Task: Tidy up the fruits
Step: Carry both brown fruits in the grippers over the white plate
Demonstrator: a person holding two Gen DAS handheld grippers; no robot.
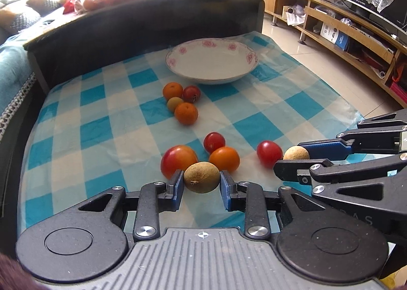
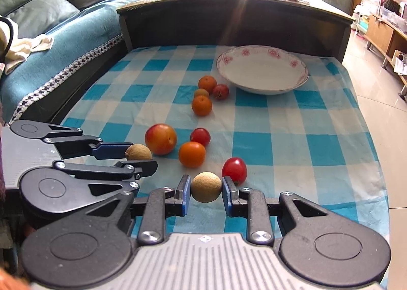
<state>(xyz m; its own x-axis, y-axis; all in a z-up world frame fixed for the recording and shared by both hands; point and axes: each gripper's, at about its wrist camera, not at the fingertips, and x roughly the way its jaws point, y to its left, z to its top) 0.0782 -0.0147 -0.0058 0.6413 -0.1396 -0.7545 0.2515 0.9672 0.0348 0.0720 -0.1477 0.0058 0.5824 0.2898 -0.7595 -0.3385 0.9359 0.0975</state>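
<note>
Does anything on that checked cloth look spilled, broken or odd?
Nothing spilled or broken. The only oddity: the bowl sits empty while the fruit lies loose on the cloth.

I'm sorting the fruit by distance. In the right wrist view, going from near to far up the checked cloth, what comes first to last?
Tan fruit in the right gripper → red tomato → orange fruit → small red tomato → far cluster of four small fruits → flowered bowl.

Strong daylight enters from beyond the dark cabinet (image 1: 142,27), overexposing the area above it; the right wrist view shows a flare streak down the cabinet front. The checked cloth (image 1: 106,111) below the cabinet is evenly lit and sharp. Fisheye distortion bends straight lines near the edges, with dark vignetted corners.
</note>
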